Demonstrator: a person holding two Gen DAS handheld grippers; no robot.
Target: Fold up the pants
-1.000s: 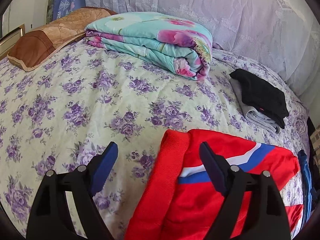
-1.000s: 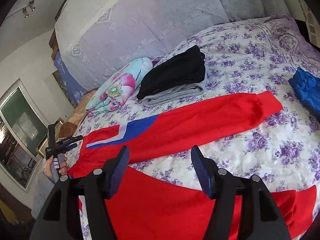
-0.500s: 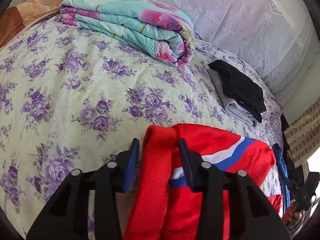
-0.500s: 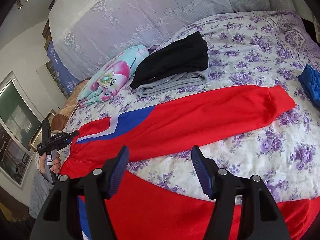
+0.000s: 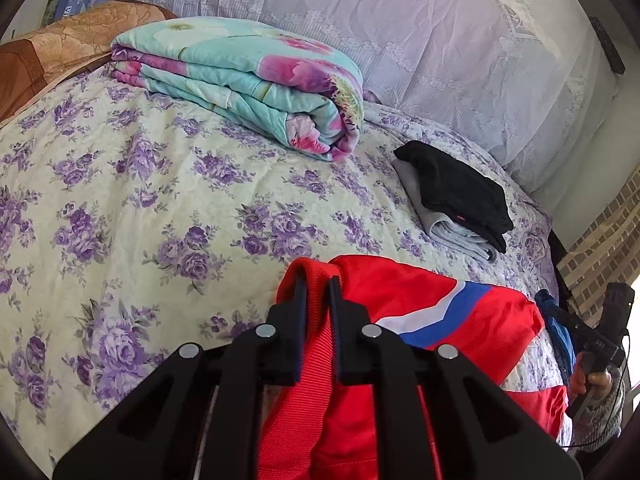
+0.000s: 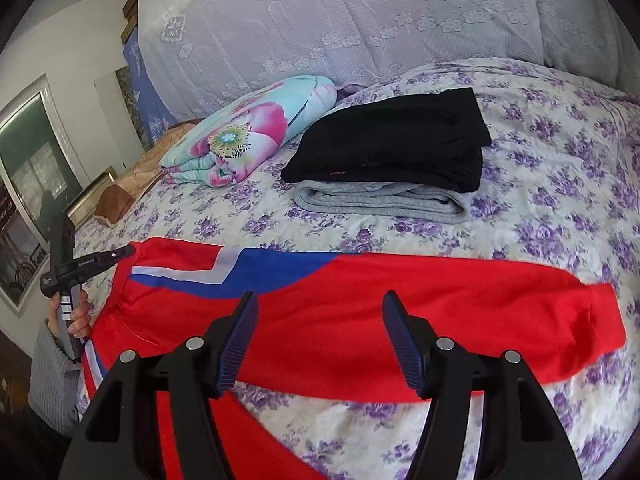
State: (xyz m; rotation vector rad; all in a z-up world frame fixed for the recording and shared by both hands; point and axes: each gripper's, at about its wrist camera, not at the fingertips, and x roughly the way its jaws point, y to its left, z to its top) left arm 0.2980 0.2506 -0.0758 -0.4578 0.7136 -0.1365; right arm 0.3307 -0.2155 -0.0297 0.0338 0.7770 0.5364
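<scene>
On the flowered bed point(image 6: 560, 168) the red pants point(image 6: 400, 312) lie spread; the left claw point(image 5: 318, 284) pinches the ribbed waistband point(image 5: 316, 344); the right claw point(image 6: 320, 320) hovers wide, empty, over one leg; a one-sided lift could drag and bunch the fabric.

Bedspread point(image 5: 132, 216) left open; quilt point(image 5: 248, 80), clothes stack point(image 6: 392, 160) block far side.
</scene>
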